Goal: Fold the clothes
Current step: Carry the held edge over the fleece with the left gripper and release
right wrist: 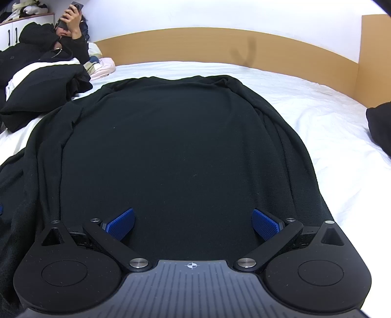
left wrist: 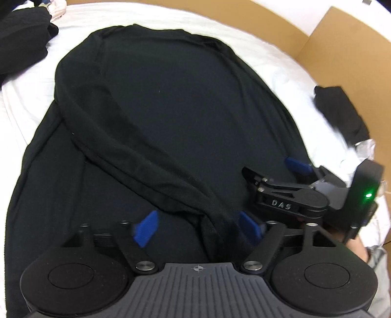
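Nearest the left wrist camera, the left hand-held gripper (left wrist: pixel 196 228) stands released, its blue pads (left wrist: pixel 146 230) spread wide just above the near edge of a black garment (left wrist: pixel 171 102); a long folded sleeve (left wrist: pixel 136 156) of that garment runs diagonally from the far left down to the near right and its end bunches up between the two pads, close against the right-hand one, though whether cloth and pad touch cannot be told from this blurred view. Just beside it on the right, the right hand-held gripper (left wrist: pixel 268 168) reaches in over the same near edge of the garment, one blue pad showing beyond its black linkage. In the right wrist view that right hand-held gripper (right wrist: pixel 193 225) is also released, its pads (right wrist: pixel 265 225) wide apart with only flat dark cloth between them and nothing clasped. The black garment (right wrist: pixel 171 146) is a soft, matt knit, spread mostly flat on the white sheet of a bed (right wrist: pixel 330 127), its body smooth in the middle and its side edges rolled inward in loose folds. Farther off, a smaller dark item (left wrist: pixel 342 112) lies on the sheet to the right. Beyond runs the wooden bed frame (right wrist: pixel 195 44), and at the far left a person (right wrist: pixel 48 56) in dark clothes reclines holding a phone (right wrist: pixel 74 7).
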Motion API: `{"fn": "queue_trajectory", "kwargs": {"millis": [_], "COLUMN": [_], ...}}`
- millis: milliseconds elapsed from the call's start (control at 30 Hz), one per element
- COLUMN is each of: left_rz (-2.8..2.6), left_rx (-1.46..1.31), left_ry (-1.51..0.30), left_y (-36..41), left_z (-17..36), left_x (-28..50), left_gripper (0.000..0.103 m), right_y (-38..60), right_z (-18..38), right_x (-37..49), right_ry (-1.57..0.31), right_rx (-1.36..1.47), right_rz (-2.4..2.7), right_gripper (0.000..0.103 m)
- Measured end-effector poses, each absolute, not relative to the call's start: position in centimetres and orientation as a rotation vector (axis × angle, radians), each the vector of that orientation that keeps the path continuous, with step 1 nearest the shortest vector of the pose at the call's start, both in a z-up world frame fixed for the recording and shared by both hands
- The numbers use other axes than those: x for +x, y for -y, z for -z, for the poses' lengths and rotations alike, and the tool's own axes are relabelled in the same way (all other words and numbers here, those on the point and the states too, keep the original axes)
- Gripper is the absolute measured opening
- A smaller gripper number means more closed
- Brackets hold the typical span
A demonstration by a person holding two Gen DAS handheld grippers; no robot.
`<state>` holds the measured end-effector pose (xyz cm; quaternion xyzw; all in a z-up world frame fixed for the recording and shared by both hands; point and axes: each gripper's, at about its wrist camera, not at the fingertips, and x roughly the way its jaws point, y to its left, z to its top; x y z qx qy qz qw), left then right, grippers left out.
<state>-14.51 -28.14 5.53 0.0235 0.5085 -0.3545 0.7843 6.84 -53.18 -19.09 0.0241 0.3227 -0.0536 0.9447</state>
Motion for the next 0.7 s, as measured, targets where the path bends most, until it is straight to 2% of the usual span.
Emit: {"fn": "queue_trajectory", "kwargs": {"millis": [67, 133, 167, 200, 233, 267, 400, 600, 700], "left_rz": [0.781, 0.782, 0.779, 0.770, 0.764, 0.765, 0.792, 0.810, 0.807], "left_rx": [0.036, 0.006, 0.000, -0.007, -0.028, -0.056, -0.133, -0.210, -0.195], "left_ry": [-1.126, -1.125, -1.124, -1.134, -1.159, -1.182, -1.175, -1.043, -1.045], "left_y": [28.2, 28.4, 28.6, 28.8, 28.9, 28.9, 26.9, 21.8, 19.8], "left_z": [-5.0, -5.0, -5.0, -4.7, -4.3, -3.8, -3.8, -9.1, -10.4], "left_x": [-14.7, -14.7, -14.7, -14.6, -14.4, -14.3, -14.9, -15.4, -16.5], "left_gripper": [0.077, 0.071, 0.054, 0.028, 0.017, 0.012, 0.006, 0.006, 0.006], "right_y": [52.7, 52.8, 54.3, 55.9, 56.4, 56.4, 56.9, 57.5, 57.8], "right_z": [19.1, 18.7, 18.0, 17.4, 17.2, 17.2, 16.9, 16.8, 16.6], "right_x": [6.7, 6.5, 6.2, 5.8, 5.5, 5.3, 4.3, 2.8, 2.2], "right_ry": [-0.657, -0.660, -0.663, -0.664, -0.663, -0.663, -0.660, -0.652, -0.653], "right_rx": [0.052, 0.053, 0.057, 0.063, 0.067, 0.068, 0.070, 0.066, 0.065], "right_rz": [0.109, 0.112, 0.107, 0.096, 0.094, 0.094, 0.095, 0.101, 0.102], "right_gripper": [0.103, 0.103, 0.103, 0.103, 0.103, 0.103, 0.103, 0.103, 0.103]}}
